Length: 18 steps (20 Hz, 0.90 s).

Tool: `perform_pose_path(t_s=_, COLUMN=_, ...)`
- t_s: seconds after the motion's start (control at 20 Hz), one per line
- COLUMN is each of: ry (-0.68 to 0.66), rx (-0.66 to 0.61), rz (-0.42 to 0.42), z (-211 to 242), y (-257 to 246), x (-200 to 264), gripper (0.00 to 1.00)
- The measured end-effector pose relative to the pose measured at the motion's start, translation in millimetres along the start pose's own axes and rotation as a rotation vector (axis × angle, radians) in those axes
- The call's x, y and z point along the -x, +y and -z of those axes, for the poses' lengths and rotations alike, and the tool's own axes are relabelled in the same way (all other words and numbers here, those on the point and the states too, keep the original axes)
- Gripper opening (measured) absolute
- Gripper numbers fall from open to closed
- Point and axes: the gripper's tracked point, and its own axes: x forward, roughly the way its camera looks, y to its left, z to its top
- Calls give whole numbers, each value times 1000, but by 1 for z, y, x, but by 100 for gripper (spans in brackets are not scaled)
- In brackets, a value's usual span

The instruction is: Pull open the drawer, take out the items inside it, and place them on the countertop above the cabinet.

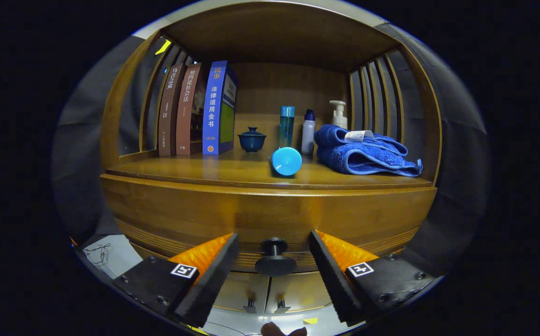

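The gripper is wide apart, its two fingers flanking a dark round knob on the drawer front. The knob sits squarely in the gap between the fingertips, and neither finger touches it. The drawer looks closed, its wooden front flush under the shelf edge, so nothing inside it can be seen.

Just above the fingers runs the countertop, a wooden ledge inside an open-fronted cabinet with slatted sides. Straight ahead of the gap, closest to the ledge's front edge, lies a light blue cup or cap on its side, its round end facing the fingers. Behind it stands a tall clear teal bottle, and just beside that, to the right, a white bottle with a dark cap. Further right and back, a white pump bottle pokes up behind a folded blue towel, which carries a white tag and lies well ahead of the right finger.

Left of the teal bottle sits a small dark blue lidded bowl; its lid is on, so what it holds cannot be told. Beyond the left finger, three books stand upright: a blue book nearest the bowl, then two brown books leaning against the slats.

Below the fingers, a pale floor with a loose thin wire lies to the left.
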Motion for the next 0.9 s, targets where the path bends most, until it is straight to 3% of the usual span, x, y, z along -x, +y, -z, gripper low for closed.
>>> perform_pose_path(t_s=0.3, ry=-41, rx=36, rz=10, z=-41, y=-4, x=9, gripper=100)
perform_pose_path(t_s=0.6, ry=-171, rx=47, rz=2, z=-127, y=-1, x=38, gripper=100)
perform_pose_path(t_s=0.9, ry=-320, rx=108, rz=-10, z=-213, y=4, x=97, gripper=99)
